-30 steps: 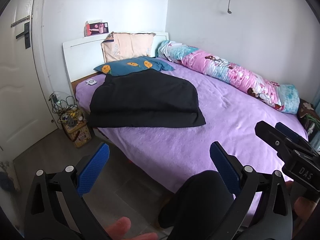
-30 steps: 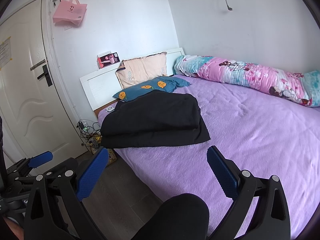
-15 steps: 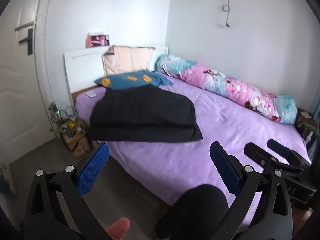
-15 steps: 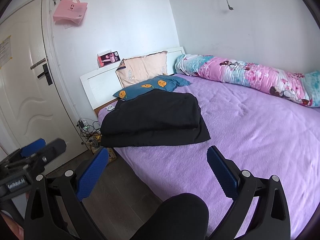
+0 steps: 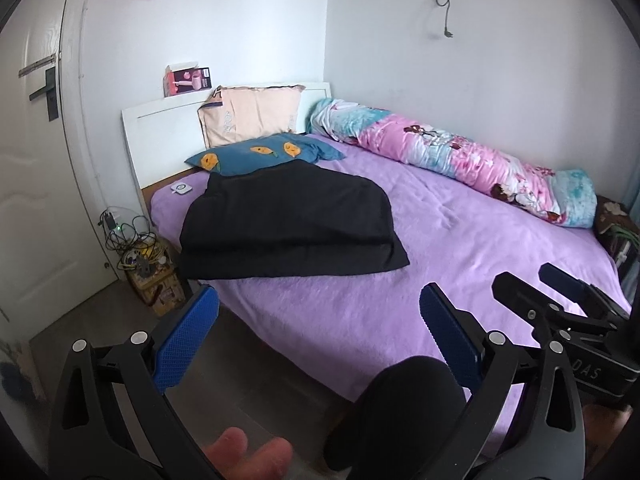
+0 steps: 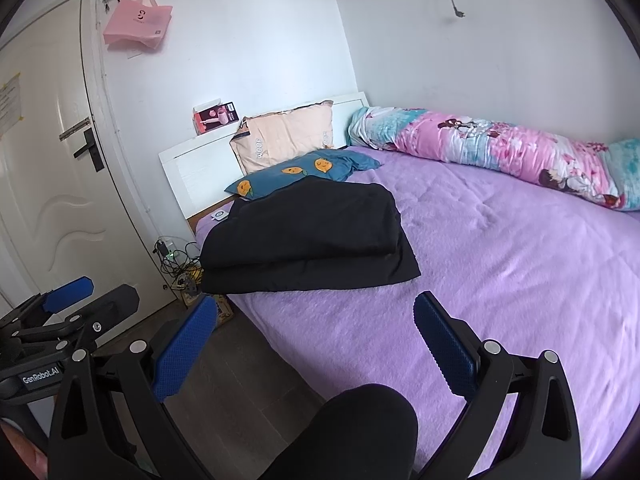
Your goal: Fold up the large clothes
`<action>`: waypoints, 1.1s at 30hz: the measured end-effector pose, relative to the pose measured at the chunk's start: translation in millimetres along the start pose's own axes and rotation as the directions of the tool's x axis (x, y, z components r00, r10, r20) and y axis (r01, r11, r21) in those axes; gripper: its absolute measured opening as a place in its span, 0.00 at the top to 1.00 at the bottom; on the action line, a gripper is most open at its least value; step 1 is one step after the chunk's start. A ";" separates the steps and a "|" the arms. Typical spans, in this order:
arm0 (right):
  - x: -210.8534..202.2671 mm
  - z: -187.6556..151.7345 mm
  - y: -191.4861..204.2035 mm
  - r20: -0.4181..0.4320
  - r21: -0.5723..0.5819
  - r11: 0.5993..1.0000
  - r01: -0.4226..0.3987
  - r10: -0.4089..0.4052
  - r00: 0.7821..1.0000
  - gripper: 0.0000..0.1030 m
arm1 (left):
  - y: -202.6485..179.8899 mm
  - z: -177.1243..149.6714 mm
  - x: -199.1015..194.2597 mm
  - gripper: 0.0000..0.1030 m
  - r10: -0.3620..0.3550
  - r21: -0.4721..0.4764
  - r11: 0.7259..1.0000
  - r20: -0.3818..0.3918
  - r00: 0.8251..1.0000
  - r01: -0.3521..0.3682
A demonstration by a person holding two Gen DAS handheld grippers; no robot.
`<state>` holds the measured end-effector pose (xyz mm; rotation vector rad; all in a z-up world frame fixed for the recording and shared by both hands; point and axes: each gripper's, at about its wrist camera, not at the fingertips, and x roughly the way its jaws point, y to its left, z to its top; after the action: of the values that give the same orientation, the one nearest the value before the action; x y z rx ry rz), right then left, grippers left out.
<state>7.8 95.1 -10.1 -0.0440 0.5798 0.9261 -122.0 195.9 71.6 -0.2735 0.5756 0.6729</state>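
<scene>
Black garment (image 5: 292, 228): folded into a flat stack, lying on the purple bed cover (image 5: 460, 248) at the left, far end of the bed, its far edge touching the blue pillow (image 5: 264, 154)
Left gripper (image 5: 318, 334): jaws spread wide, nothing between the blue pads, held over the near edge of the bed, well apart from the garment
Right gripper (image 6: 316, 338): jaws also wide apart and empty, near the bed's near edge
Peach pillow (image 6: 288, 136): propped against the white headboard (image 5: 160, 132)
Rolled quilt (image 6: 500, 148): pink and blue, along the far right wall
Pink bag (image 6: 138, 24): hanging by the door (image 6: 44, 168)
Floor by bed: tangle of cables (image 5: 128, 236)
</scene>
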 end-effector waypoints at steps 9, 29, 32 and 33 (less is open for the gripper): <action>-0.1 -0.6 -0.7 -0.001 -0.001 1.000 -0.001 0.001 1.000 0.06 | 4.0 -1.5 0.7 0.05 0.017 -0.003 1.000 -0.014 1.000 -0.017; 0.0 -2.0 -2.4 -0.003 -0.005 1.000 -0.006 0.006 1.000 0.06 | 11.4 -1.1 2.2 0.05 0.041 -0.007 0.999 -0.022 0.999 -0.041; 0.2 -1.7 -1.7 -0.003 -0.004 1.000 -0.006 0.006 1.000 0.06 | 10.0 -2.9 2.0 0.05 0.040 -0.004 0.999 -0.021 0.999 -0.040; 0.0 -1.8 -1.4 -0.003 -0.005 1.000 -0.006 0.006 1.000 0.06 | 10.0 -3.3 1.9 0.05 0.043 -0.005 0.999 -0.022 0.999 -0.043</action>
<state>8.0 93.7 -11.9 -0.0485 0.5801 0.9331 -128.7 203.1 67.3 -0.2739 0.6020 0.7139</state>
